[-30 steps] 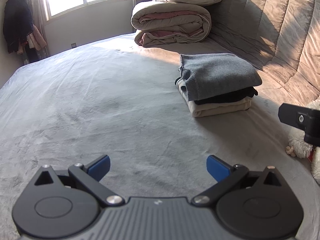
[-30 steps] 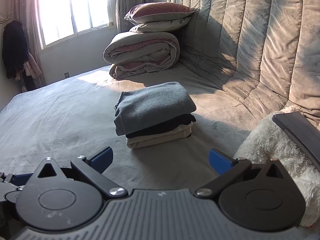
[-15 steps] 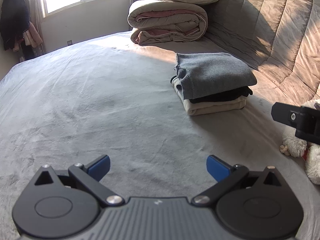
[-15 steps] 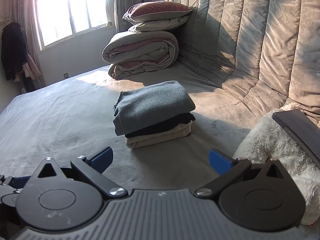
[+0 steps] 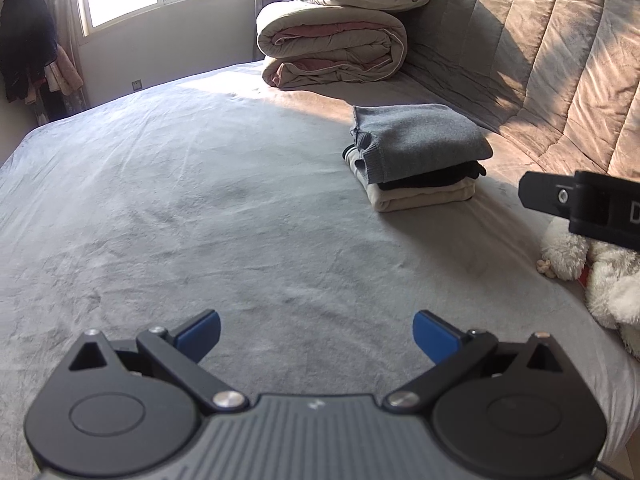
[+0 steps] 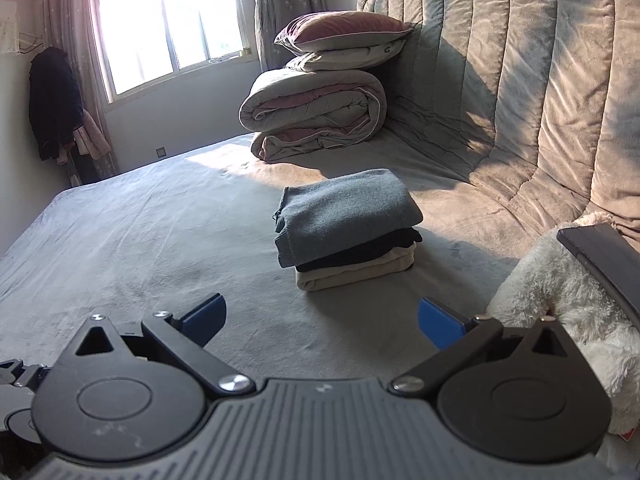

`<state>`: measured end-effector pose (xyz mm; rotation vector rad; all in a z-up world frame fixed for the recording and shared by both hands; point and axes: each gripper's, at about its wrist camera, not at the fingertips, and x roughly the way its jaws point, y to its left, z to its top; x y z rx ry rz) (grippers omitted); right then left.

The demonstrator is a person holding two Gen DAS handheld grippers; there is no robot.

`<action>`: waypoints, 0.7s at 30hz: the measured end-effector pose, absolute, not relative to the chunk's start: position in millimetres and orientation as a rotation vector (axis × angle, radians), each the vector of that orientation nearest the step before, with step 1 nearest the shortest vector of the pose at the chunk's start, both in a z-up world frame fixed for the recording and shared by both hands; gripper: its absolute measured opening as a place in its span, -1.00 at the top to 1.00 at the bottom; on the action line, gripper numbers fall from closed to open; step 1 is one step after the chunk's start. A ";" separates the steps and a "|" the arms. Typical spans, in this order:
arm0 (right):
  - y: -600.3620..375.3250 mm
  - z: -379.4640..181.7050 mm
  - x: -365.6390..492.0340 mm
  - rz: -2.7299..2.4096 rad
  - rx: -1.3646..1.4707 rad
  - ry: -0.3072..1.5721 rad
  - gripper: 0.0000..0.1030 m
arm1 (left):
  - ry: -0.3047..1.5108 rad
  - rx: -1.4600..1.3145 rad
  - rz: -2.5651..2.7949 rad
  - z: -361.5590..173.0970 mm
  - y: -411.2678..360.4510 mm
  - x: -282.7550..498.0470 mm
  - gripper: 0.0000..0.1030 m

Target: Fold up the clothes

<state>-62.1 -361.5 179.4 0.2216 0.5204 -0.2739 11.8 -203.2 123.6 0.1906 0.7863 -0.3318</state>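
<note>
Nearer now: folded stack [image 6: 348,228] beyond right tool [image 6: 320,320] (empty).

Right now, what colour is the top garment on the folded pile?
Grey; the top garment sits over a black one and a cream one, clearest in the right wrist view.

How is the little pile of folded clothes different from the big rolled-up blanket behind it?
The folded clothes pile is small, flat and square-edged; the rolled blanket is much bulkier and rounded. The pile has three separate layers, grey over black over cream; the blanket is one grey piece with a pink inside. Two pillows sit on the blanket; nothing sits on the pile. Both rest tidily on the bed.
</note>
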 end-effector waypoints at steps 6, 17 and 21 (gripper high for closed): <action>-330.9 202.4 -88.7 -0.350 0.130 0.515 -1.00 | 0.771 0.158 -0.341 141.0 -174.1 -10.3 -0.99; -296.4 204.6 -117.9 -0.398 0.052 0.557 -1.00 | 0.742 0.142 -0.310 154.5 -136.3 -35.2 -0.99; -284.6 204.2 -120.1 -0.359 0.050 0.563 -1.00 | 0.733 0.136 -0.293 157.9 -125.9 -41.6 -0.99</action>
